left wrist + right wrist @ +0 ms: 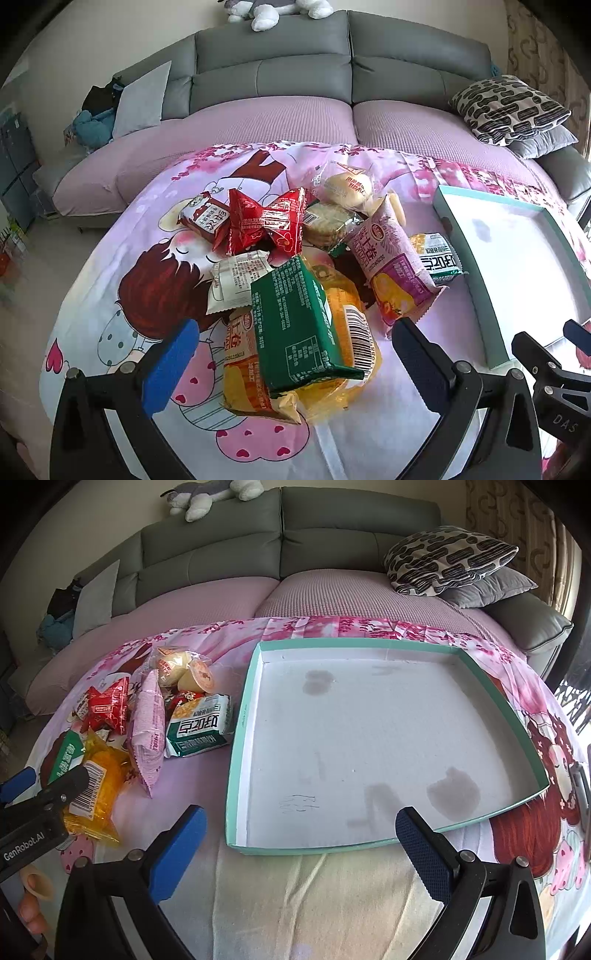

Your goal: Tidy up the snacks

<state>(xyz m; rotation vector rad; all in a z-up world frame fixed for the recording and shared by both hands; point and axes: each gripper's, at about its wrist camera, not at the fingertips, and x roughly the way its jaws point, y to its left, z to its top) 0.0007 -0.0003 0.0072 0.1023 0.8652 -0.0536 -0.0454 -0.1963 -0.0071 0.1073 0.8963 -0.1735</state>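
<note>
In the left wrist view, the left gripper (295,354) is being held with its jaws spread wide over a heap of snacks, nothing being clasped between them. A green packet (299,328) is being seen lying tilted on top of a yellow barcoded packet (351,332) and an orange packet (243,369), all framed between the two fingers. Farther off, a white packet (236,277), a red packet (262,225), a purple packet (391,262), a green-and-white packet (439,258) and a clear-wrapped bun (347,188) are being shown piled together on a cartoon-printed pink sheet (110,295). A teal-rimmed tray (480,295) is being shown just to the right of the heap, and the right gripper (554,358) is being glimpsed at the right edge, above the tray's near corner. In the right wrist view, the right gripper (299,849) is likewise being held wide apart and empty, hovering over the near edge of the tray (236,775), whose white floor is being shown stained but bare. The snack heap is being seen left of the tray, the green-and-white packet (199,727) lying nearest the rim, with the purple packet (147,731) beside it and the yellow barcoded packet (96,790) partly hidden behind the left gripper (40,786). A grey sofa (280,546) is being shown behind the sheet.
</note>
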